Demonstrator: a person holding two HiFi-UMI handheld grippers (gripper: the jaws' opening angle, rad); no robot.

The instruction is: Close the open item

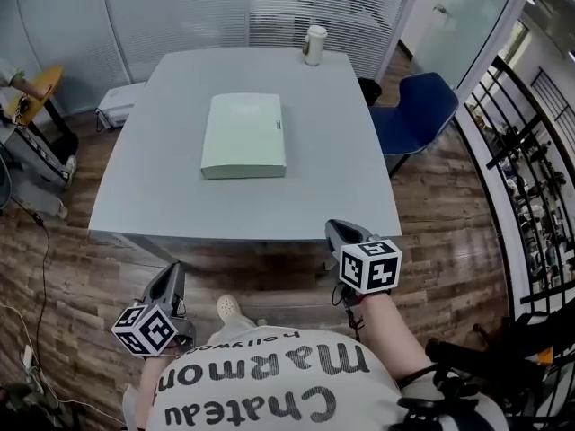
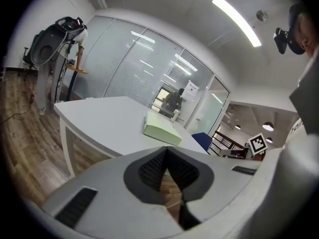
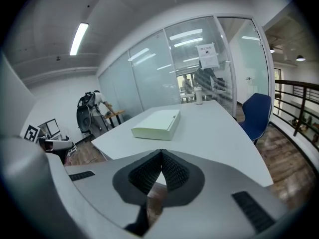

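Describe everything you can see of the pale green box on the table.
The pale green box is flat and rectangular, with a smooth matt surface that looks like card. Its top lies level and no gap shows, so it looks shut. A small dark mark sits at the right edge of the top. It lies near the middle of the grey table, long sides running away from the person. Only the table touches it; the cup stands apart at the far edge.
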